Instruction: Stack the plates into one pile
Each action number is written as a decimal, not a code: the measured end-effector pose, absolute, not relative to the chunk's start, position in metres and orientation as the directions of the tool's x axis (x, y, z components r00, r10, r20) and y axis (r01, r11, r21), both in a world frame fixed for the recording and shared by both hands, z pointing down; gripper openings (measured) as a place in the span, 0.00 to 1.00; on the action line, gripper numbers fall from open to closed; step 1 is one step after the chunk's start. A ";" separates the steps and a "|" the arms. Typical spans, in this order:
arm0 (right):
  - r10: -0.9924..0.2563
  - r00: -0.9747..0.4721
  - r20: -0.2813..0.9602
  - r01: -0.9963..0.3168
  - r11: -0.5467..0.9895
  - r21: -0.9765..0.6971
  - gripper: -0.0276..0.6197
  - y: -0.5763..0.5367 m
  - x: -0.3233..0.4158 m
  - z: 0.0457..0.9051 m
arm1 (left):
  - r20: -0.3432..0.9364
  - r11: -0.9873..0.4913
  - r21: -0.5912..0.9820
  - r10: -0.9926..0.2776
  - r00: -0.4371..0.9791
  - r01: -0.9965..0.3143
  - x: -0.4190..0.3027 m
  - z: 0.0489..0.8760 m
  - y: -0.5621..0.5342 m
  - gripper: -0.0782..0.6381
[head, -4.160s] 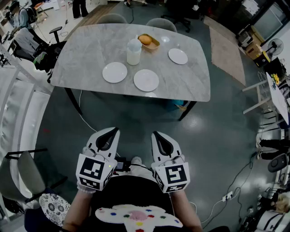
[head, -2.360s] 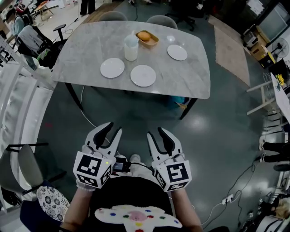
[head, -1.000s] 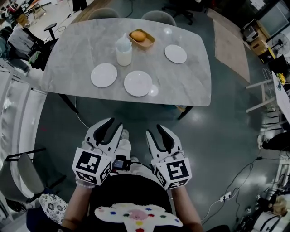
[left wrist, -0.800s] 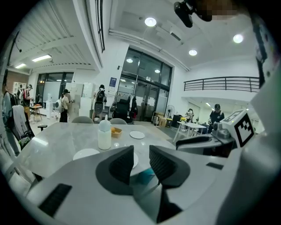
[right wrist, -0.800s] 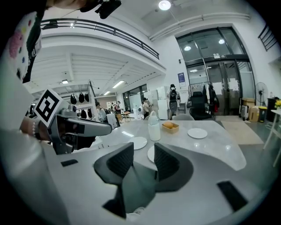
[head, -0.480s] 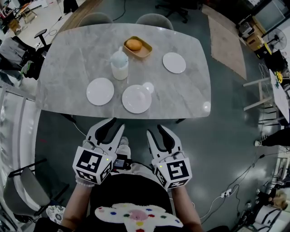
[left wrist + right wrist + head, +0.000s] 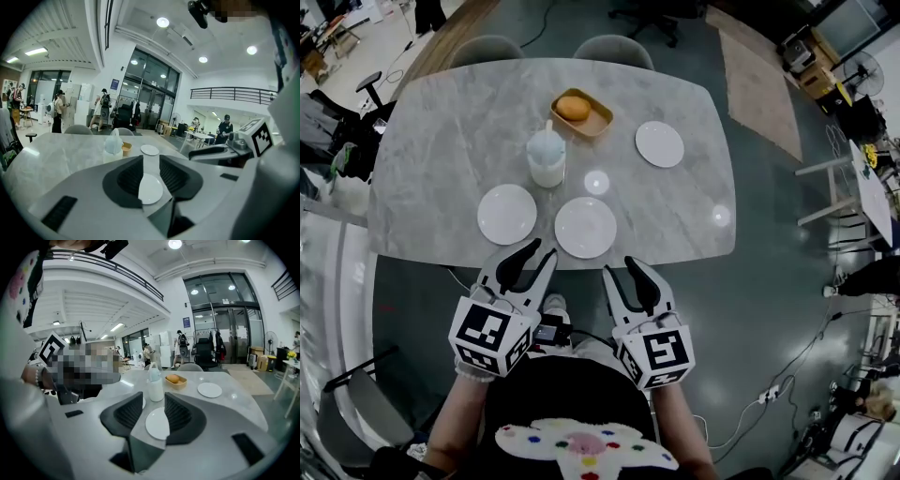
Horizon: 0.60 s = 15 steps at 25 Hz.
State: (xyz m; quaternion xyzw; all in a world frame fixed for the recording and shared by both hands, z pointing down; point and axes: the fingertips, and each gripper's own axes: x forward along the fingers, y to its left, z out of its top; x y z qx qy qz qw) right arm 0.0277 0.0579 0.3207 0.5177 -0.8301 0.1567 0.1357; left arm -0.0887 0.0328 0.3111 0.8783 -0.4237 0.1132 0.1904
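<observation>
Three white plates lie apart on the grey marble table (image 7: 441, 141): a left plate (image 7: 507, 214), a middle plate (image 7: 586, 227) near the front edge, and a far right plate (image 7: 660, 143). My left gripper (image 7: 540, 253) hovers at the table's front edge between the left and middle plates, open and holding nothing. My right gripper (image 7: 621, 270) hangs just short of the edge, also open and holding nothing. In the left gripper view the middle plate (image 7: 150, 189) shows beyond the gap of the left gripper (image 7: 151, 161). The right gripper (image 7: 153, 398) frames the same plate (image 7: 157, 423).
A white lidded jug (image 7: 547, 157) stands behind the two near plates. A tan tray with an orange (image 7: 581, 112) sits further back. Two chairs (image 7: 487, 47) stand at the far side, and a rug (image 7: 755, 84) lies at the right. People stand in the background.
The table has drawn closer in the head view. Both grippers, earlier over the floor well short of it, now reach its front edge. The jaws look unchanged.
</observation>
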 end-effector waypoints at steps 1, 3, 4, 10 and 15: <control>-0.818 -0.424 0.388 -0.903 0.412 -0.119 0.24 0.055 0.026 0.322 | 0.360 -0.570 0.239 -0.700 0.617 -0.786 -0.091 0.312 0.030 0.27; -0.821 -0.417 0.389 -0.907 0.404 -0.119 0.24 0.051 0.024 0.323 | 0.361 -0.573 0.243 -0.695 0.621 -0.783 -0.094 0.314 0.026 0.27; -0.823 -0.412 0.390 -0.909 0.399 -0.120 0.24 0.050 0.023 0.324 | 0.362 -0.576 0.245 -0.692 0.625 -0.780 -0.095 0.315 0.025 0.27; -0.836 -0.376 0.400 -0.926 0.358 -0.123 0.24 0.044 0.027 0.328 | 0.360 -0.591 0.269 -0.670 0.649 -0.760 -0.094 0.318 0.016 0.27; -0.845 -0.351 0.404 -0.936 0.330 -0.123 0.24 0.042 0.036 0.330 | 0.363 -0.608 0.277 -0.650 0.667 -0.744 -0.084 0.320 0.009 0.27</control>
